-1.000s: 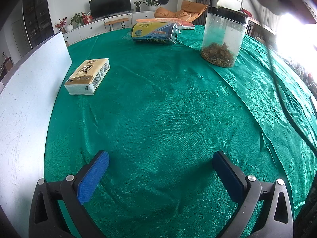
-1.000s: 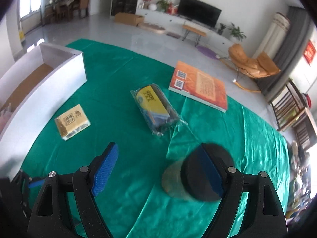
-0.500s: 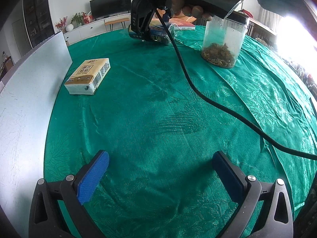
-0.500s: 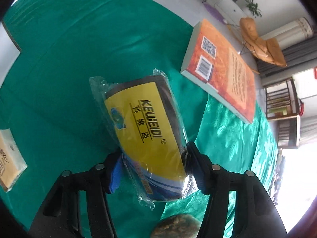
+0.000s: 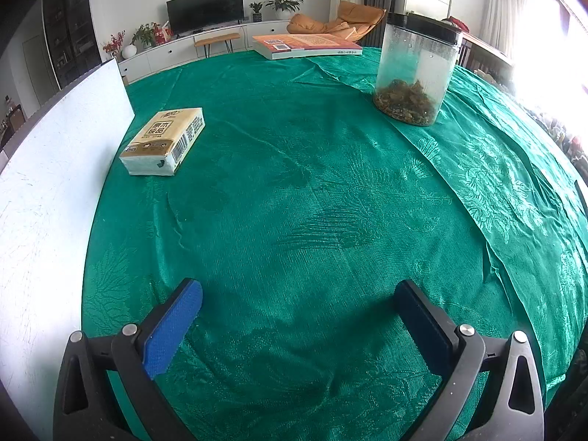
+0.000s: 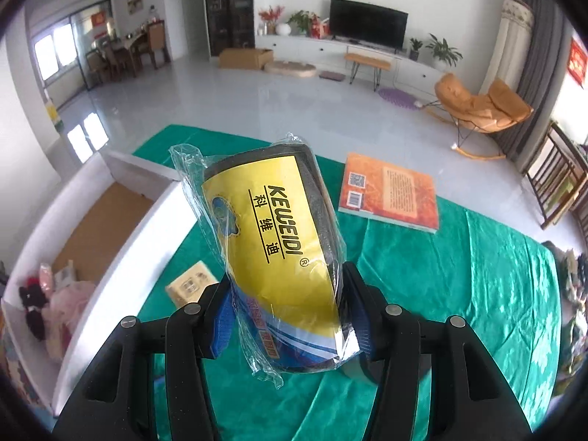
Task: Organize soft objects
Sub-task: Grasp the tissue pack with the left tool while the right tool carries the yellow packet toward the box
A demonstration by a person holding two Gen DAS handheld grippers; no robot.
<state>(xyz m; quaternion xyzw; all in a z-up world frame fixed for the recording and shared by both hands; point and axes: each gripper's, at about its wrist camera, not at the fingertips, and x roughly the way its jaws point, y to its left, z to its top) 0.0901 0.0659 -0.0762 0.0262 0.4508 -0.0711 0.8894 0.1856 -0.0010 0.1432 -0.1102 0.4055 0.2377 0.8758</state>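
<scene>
The green tablecloth (image 5: 330,191) covers the table, with the white open box (image 6: 84,220) along its left edge; soft items, possibly clothing, lie in one corner of it. The right gripper (image 6: 290,316) is clamped on the plastic-wrapped yellow-labelled pack (image 6: 279,253), held clear above the cloth. The left gripper (image 5: 297,316) stands wide, nothing between its pads. The tissue pack (image 5: 165,141) lies near the box wall.

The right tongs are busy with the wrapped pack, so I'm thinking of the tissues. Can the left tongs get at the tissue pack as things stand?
Probably yes. The left tongs stand open and empty, and only bare green tablecloth lies between them and the tissue pack. The white box wall runs close beside the pack, leaving little room on that side.
</scene>
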